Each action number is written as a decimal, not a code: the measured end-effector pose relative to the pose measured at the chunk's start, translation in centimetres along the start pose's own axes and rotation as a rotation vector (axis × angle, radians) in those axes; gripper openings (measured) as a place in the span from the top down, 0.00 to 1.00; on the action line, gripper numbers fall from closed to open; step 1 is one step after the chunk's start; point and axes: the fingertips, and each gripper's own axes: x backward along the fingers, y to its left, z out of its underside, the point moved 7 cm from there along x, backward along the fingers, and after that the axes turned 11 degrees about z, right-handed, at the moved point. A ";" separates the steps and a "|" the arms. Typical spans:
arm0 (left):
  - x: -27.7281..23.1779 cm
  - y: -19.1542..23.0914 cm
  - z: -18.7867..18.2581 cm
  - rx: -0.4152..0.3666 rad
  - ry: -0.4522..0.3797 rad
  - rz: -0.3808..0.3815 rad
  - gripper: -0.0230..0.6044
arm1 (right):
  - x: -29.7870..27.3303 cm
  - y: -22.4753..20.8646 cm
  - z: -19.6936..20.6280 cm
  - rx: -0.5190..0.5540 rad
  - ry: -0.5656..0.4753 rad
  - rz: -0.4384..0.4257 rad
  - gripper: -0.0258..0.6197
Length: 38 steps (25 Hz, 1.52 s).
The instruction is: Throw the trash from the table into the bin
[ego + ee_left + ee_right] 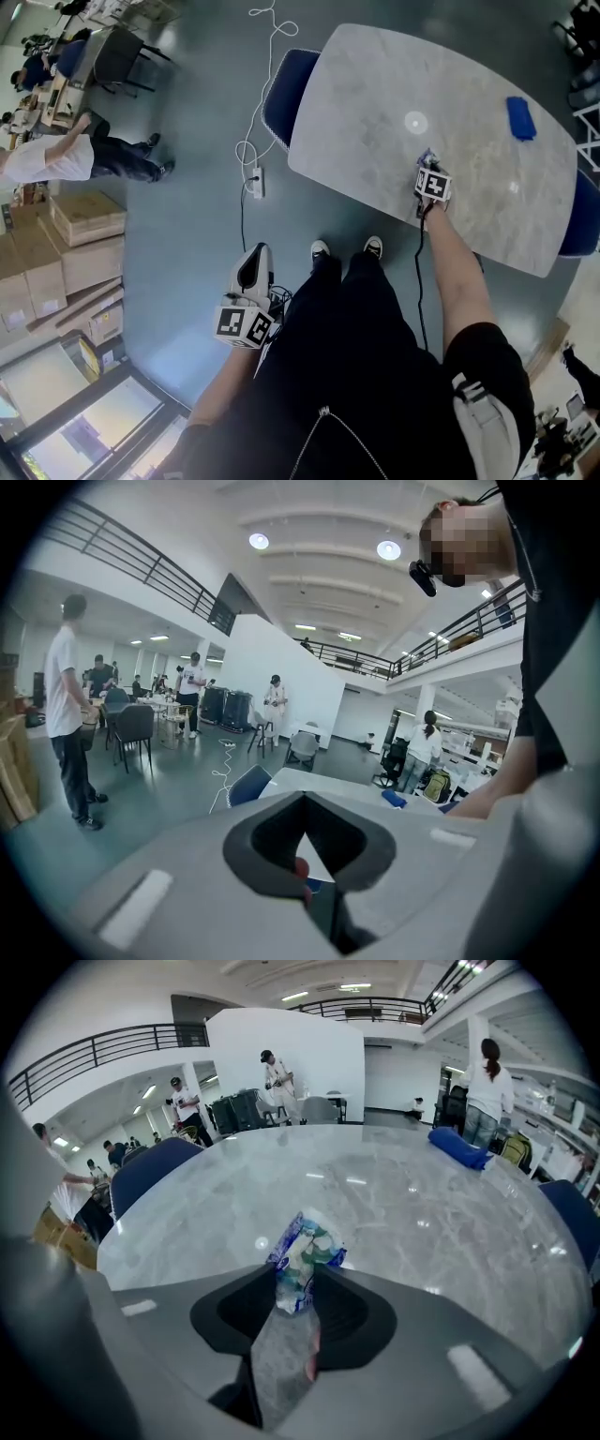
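At the near edge of the worktop (375, 84), the right gripper (427, 169) points steeply down onto the stone surface. The wrapper (305, 1258), a crumpled blue, white and green piece of trash, sits directly between its jaws.

**Gripper state**
- Right gripper: the jaws stand narrow. They appear closed on the lower part of the wrapper, and its upper end fans out past the tips.
- Left gripper (253, 262): the jaws meet at the tips with nothing between them. It hangs over the floor, well apart from the worktop.

**Governing relation**
- The wrapper lies straight ahead of the right gripper.
- Its long axis runs roughly along the line the jaws point, leaning slightly to one side.
- The right hand is on the wrapper, so it is the nearer hand. The left hand has no part in this grasp.
- The wrapper appears to rest on the worktop. The next move is judged to be a lift and a carry to the bin.

**View comparison**
- The right gripper view shows the contact of the jaws on the wrapper.
- The head view shows the wrapper only as a small scrap above the marker cube. It also places both hands, and a blue object (521, 118) on the far side of the worktop.
- No view shows the bin, so the carry direction cannot be determined.
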 end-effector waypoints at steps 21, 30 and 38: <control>-2.2 1.5 -5.6 -0.103 -0.193 0.235 0.96 | 33.1 12.0 -11.9 0.028 -0.618 -0.391 0.83; -2.5 1.5 -7.8 -0.103 -0.250 0.370 0.96 | 43.4 16.3 -8.3 0.020 -0.679 -0.436 0.83; -2.4 1.8 -7.6 -0.092 -0.241 0.459 0.96 | 44.8 14.3 -6.5 -0.041 -0.660 -0.289 0.83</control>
